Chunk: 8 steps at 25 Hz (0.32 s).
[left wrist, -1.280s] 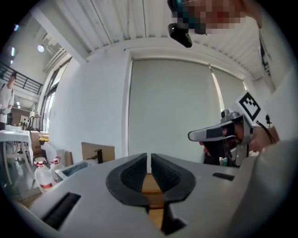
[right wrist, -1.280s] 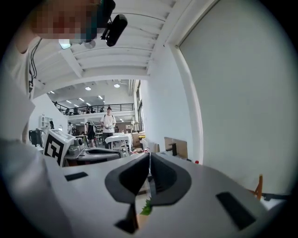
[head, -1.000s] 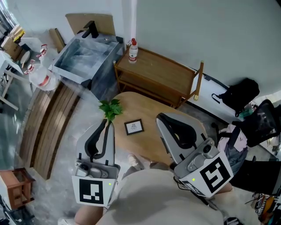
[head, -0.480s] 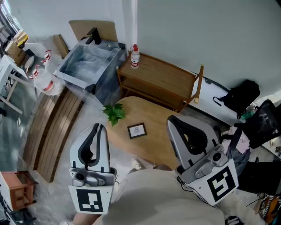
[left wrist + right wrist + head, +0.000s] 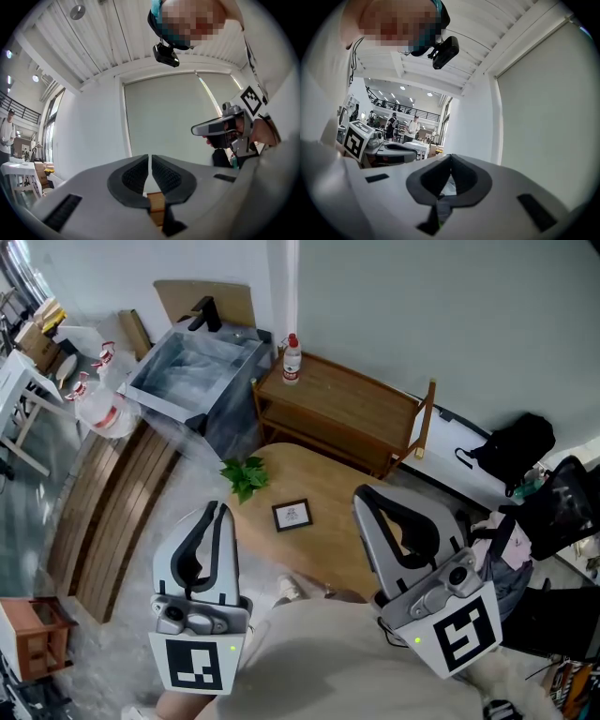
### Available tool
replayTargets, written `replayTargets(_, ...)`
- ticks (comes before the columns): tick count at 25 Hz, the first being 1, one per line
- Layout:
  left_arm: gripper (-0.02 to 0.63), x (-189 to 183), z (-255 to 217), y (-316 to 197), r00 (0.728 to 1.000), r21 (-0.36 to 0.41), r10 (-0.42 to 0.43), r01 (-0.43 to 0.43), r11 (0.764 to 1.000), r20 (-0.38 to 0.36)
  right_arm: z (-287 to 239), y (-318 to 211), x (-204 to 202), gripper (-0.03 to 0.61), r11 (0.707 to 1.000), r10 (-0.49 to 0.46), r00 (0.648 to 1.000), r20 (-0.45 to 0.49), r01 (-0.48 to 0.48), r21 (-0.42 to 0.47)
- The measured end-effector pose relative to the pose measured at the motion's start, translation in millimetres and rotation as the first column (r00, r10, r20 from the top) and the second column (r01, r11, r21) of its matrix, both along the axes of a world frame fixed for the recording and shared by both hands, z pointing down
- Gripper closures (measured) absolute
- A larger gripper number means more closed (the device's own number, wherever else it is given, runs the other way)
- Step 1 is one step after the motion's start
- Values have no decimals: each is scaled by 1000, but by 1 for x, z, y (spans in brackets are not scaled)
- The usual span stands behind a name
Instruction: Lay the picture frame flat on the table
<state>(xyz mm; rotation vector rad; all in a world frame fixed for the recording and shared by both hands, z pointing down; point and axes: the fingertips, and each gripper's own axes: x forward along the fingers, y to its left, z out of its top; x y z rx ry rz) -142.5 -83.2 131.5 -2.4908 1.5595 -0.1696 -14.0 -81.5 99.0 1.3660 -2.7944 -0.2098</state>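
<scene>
A small black picture frame (image 5: 292, 515) with a white picture rests on the round wooden table (image 5: 330, 486); from above its face shows, and it looks flat. My left gripper (image 5: 216, 510) hangs left of the table's edge, well short of the frame, jaws shut and empty. My right gripper (image 5: 362, 496) is held over the table's right part, to the frame's right, also shut with nothing in it. In the left gripper view the left gripper (image 5: 150, 161) points up at a wall. The right gripper (image 5: 450, 158) likewise points upward in its own view. The frame shows in neither gripper view.
A green plant sprig (image 5: 246, 475) sits at the table's left edge. Behind stands a wooden side table (image 5: 347, 409) with a bottle (image 5: 292, 359), and a grey tub (image 5: 192, 376) to its left. A slatted bench (image 5: 108, 512) lies at left, a black bag (image 5: 514, 444) at right.
Both grippers have drawn back toward the person and away from the frame, the right one shifting right. The frame has stayed where it was on the table.
</scene>
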Motion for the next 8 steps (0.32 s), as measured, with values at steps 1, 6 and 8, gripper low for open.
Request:
replayTargets(1,591,0,1,1,1000,-3,-1,1,1000,0,0,1,-1,581,1000,-2,1000,0,2,-2)
replayTargets(6,591,0,3,9,1000,-17,-4,4,1000,4,1,7,-4,581,1000,-20,1000,5,20,-8)
replayTargets(8,591,0,4,12,1000,-19,-4,5,1000,7,2,9,-4,583,1000,-25,1000,3,25,-11)
